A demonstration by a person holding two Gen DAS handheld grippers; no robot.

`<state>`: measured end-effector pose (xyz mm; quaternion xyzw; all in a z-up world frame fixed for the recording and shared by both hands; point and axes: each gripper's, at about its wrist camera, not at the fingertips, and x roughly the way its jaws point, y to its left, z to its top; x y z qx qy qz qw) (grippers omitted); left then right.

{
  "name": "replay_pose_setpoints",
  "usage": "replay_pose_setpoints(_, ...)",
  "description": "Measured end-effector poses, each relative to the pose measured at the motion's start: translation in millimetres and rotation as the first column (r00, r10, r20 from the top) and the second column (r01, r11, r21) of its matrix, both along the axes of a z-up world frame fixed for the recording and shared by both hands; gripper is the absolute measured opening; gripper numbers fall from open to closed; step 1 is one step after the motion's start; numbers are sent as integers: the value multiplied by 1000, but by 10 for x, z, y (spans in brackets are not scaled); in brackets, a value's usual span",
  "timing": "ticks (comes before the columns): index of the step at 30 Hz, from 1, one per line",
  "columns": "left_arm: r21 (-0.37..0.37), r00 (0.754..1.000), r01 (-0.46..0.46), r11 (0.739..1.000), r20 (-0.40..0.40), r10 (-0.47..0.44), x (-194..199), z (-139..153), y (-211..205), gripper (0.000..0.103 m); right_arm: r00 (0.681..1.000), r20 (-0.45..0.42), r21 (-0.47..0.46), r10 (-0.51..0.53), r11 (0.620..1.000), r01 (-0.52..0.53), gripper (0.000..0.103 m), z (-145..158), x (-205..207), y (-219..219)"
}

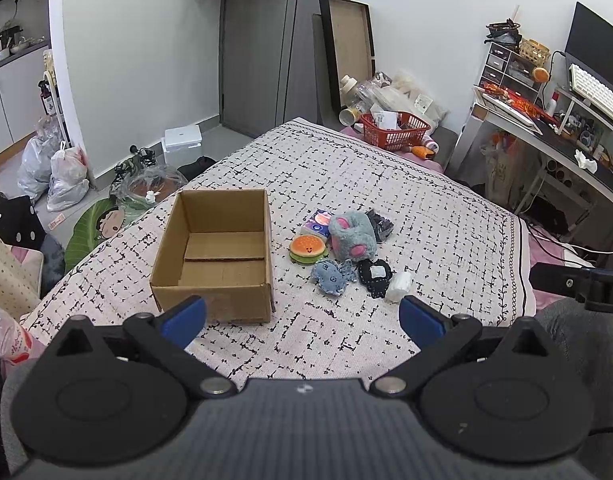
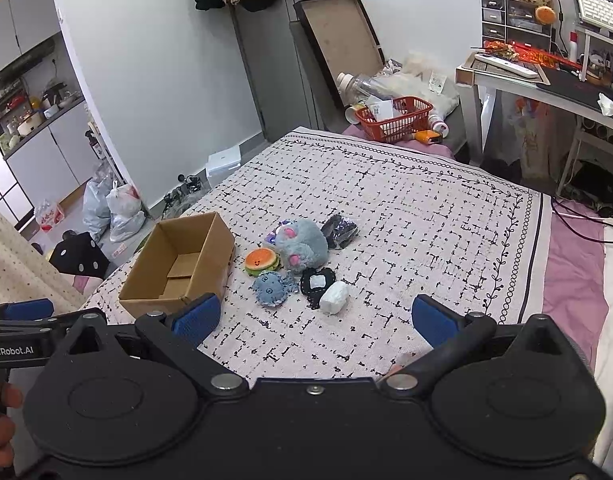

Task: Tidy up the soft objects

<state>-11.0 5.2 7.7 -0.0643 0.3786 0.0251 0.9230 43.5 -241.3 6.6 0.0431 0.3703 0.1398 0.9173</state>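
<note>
While box (image 1: 214, 256) sits empty, both hand-held grippers (image 1: 302, 316) (image 2: 314, 316) wide, holding nothing. Gray plush (image 2: 302, 245) looks light, squishy; grab fat middle.

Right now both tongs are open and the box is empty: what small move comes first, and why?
Probably ease the right tongs forward and down onto the white roll. It is the nearest toy, lies at the pile's edge, and nothing sits in the box yet. The left tongs hold nothing either.
</note>
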Motion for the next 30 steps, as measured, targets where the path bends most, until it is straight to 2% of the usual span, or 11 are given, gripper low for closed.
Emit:
replay_pose_setpoints(16,28,1000,-6,1000,-21,6,196,-91,-139,102,1000,-20,6,22,1000,-21,103,-136,174,15)
replay_pose_setpoints(25,25,998,-47,999,-38,48,457,-262,-194,102,997,-65,57,-34,998,37,103,-352,488,-121)
replay_pose_setpoints(30,11,998,-54,999,-20,54,633,-306,-230,102,994,-94,83,-59,994,67,103,-443,702,-151)
